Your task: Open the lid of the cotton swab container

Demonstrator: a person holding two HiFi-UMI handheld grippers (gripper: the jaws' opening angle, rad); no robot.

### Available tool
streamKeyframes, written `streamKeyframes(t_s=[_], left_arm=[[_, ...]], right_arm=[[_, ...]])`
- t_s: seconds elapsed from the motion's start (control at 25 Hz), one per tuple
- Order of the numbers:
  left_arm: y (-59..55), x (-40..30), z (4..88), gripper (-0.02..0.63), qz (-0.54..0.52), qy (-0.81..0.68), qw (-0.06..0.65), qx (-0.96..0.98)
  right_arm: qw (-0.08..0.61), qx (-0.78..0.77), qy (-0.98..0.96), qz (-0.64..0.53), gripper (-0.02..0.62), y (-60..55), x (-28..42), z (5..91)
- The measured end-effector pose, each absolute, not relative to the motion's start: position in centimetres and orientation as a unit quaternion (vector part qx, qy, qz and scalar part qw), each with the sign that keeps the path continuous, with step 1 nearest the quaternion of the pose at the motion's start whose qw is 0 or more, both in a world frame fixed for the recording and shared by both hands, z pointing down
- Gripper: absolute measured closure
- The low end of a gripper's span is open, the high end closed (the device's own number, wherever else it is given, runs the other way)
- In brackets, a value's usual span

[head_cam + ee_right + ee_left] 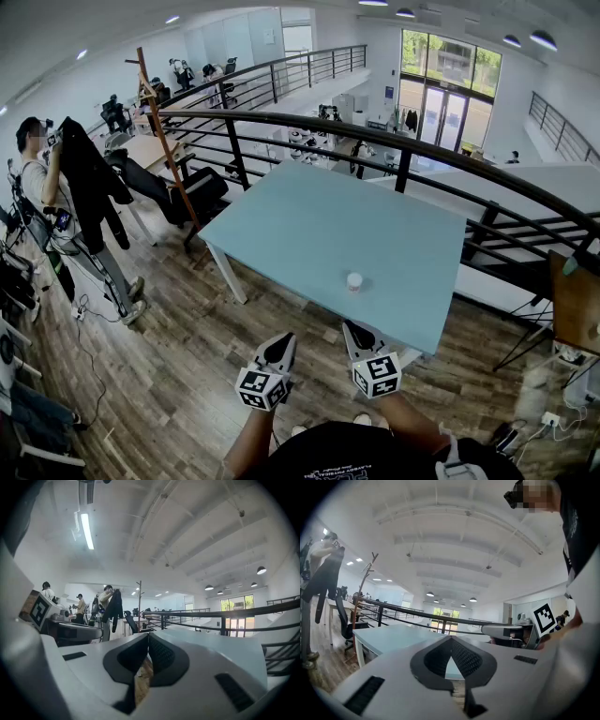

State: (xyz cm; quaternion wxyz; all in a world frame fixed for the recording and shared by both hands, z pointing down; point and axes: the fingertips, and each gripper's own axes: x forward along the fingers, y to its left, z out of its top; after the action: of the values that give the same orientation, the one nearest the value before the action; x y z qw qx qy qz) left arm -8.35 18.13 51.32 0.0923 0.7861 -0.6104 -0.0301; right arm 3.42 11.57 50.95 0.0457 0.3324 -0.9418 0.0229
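Note:
A small white cotton swab container (354, 281) with its lid on stands upright on the light blue table (309, 234), near the table's front edge. My left gripper (281, 348) is held off the table's near side, below and left of the container, jaws shut and empty. My right gripper (357, 335) hovers at the table's front edge, just below the container, also shut on nothing. In the left gripper view the tips of the left gripper (451, 639) meet; in the right gripper view those of the right gripper (148, 636) do too. Neither gripper view shows the container.
A black metal railing (403, 131) runs behind and to the right of the table. A wooden coat stand (164, 141) and a person (42, 178) holding a dark garment are at the left. A wooden floor (178, 375) lies under me.

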Motion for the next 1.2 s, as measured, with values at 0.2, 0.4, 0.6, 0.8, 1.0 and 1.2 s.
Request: streamKeyframes(t_s=[0.2,0.4,0.6,0.8,1.0,1.2], left_arm=[[17.8,-8.4,50.8,0.595,-0.031,-0.612,0.091,0.785],[17.7,-9.1,51.3,0.594,-0.028,-0.613,0.096,0.783],[17.8,-9.1,51.7,0.594,-0.028,-0.609,0.097,0.786],[18.3,-10.3,52.1,0.594,-0.03,-0.608,0.101,0.787],[19.0,-10.9,53.5,0.594,0.0,-0.597,0.082,0.798],[18.9,-11.5,53.5,0.594,-0.004,-0.586,0.075,0.807]], right_arm=[[0.051,0.33,-0.942,0.025,0.575,11.2,3.7,50.7],[0.059,0.329,-0.942,0.029,0.575,10.9,3.3,51.1],[0.056,0.331,-0.942,0.03,0.574,10.7,2.7,51.2],[0.052,0.32,-0.945,0.045,0.574,11.2,1.1,51.7],[0.059,0.313,-0.947,0.048,0.574,12.4,-0.5,52.8],[0.057,0.311,-0.947,0.054,0.574,12.7,-2.1,53.8]])
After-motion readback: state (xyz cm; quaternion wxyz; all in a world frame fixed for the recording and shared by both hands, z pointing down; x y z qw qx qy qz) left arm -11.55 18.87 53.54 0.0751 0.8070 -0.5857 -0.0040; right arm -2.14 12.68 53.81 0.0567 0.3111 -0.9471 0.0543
